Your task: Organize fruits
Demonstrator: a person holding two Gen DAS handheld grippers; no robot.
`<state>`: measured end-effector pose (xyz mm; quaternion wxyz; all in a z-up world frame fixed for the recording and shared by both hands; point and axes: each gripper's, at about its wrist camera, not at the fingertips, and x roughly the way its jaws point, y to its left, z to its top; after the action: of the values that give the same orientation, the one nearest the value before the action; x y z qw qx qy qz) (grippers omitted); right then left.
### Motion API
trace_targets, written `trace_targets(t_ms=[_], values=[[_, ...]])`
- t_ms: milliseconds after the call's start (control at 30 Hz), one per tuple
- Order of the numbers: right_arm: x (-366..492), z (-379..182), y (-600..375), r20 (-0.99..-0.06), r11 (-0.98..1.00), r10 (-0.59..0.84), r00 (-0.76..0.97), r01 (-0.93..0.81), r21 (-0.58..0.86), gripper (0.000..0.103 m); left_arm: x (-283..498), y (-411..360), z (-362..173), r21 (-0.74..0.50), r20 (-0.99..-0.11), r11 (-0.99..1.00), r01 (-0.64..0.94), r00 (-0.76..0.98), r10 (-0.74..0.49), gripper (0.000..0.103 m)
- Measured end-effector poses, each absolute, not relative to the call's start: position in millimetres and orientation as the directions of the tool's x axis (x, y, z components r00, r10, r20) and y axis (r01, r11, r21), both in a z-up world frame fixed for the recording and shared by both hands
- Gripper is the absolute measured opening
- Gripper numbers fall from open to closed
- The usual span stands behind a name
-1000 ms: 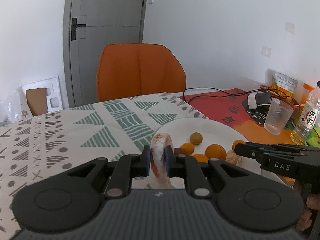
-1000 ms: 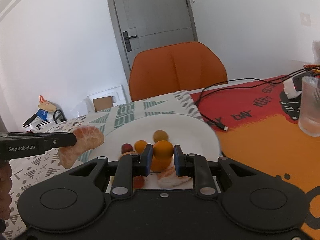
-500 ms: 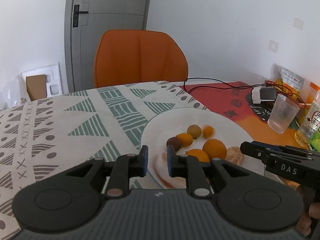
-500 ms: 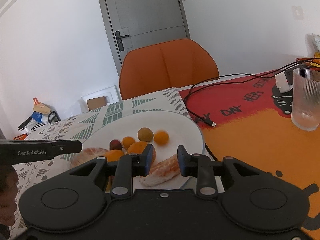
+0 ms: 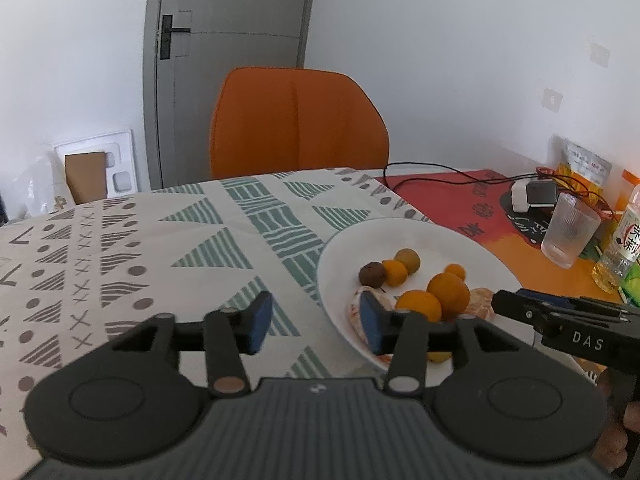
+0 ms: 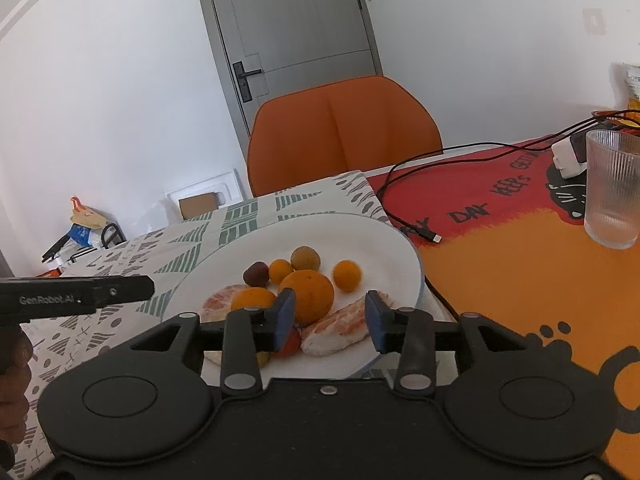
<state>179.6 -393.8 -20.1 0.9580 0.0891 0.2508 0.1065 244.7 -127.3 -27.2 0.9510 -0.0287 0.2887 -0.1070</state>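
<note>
Fruit sits gathered on the white plate (image 6: pixel 404 248) at the near middle of the counter (image 5: pixel 120 248): a large orange (image 6: pixel 310 296), smaller orange fruits, a dark round one (image 6: pixel 256 274), a greenish-brown one (image 6: pixel 305 258) and peeled citrus segments (image 6: pixel 340 330). Left hand-held gripper (image 5: pixel 316 322) hovers released, its jaws spread wide and empty over the patterned cloth at the plate's left rim, while the right hand-held gripper (image 6: pixel 330 320) hangs just as open and empty over the plate's near edge, above a peeled segment. Far right, a ribbed glass (image 6: pixel 612 188) stands on the red-and-orange mat (image 6: pixel 512 256).
</note>
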Motion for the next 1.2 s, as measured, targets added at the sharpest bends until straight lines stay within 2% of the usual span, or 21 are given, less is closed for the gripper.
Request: trace_targets(t_ms=[233,433,533,733,800,833,933,1200], values=[[171,-17,-387,-0.464,0.962,0.252,0.849,-0.167,0.218,0.043,230,-111,-22,-0.090,-0.523,0.987,0.136,0.837,-0.163,0.079],[164,-12,-379,-0.466,0.962,0.255,0.847,-0.174,0.210,0.054,220,-95,-19,-0.093,-0.515,0.990,0.106,0.846,-0.139,0.085],[161,-8,-374,-0.465,0.963,0.253,0.849,-0.176,0.203,0.062,212,-86,-16,-0.098,-0.502,0.991,0.096,0.854,-0.133,0.090],[152,-2,-360,-0.469,0.962,0.262,0.843,-0.190,0.196,0.084,198,-71,-12,-0.108,-0.499,0.992,0.064,0.860,-0.110,0.096],[148,1,-354,-0.472,0.963,0.261,0.842,-0.194,0.186,0.099,193,-65,-10,-0.118,-0.500,0.991,0.060,0.859,-0.112,0.097],[145,2,-351,-0.470,0.963,0.262,0.843,-0.197,0.182,0.102,190,-62,-9,-0.117,-0.499,0.991,0.057,0.860,-0.108,0.098],[138,6,-344,-0.467,0.960,0.274,0.841,-0.214,0.178,0.103,181,-56,-7,-0.107,-0.502,0.993,0.040,0.860,-0.088,0.101],[123,14,-327,-0.472,0.950,0.312,0.825,-0.256,0.180,0.103,155,-41,-1,-0.100,-0.513,0.995,0.022,0.855,-0.070,0.102]])
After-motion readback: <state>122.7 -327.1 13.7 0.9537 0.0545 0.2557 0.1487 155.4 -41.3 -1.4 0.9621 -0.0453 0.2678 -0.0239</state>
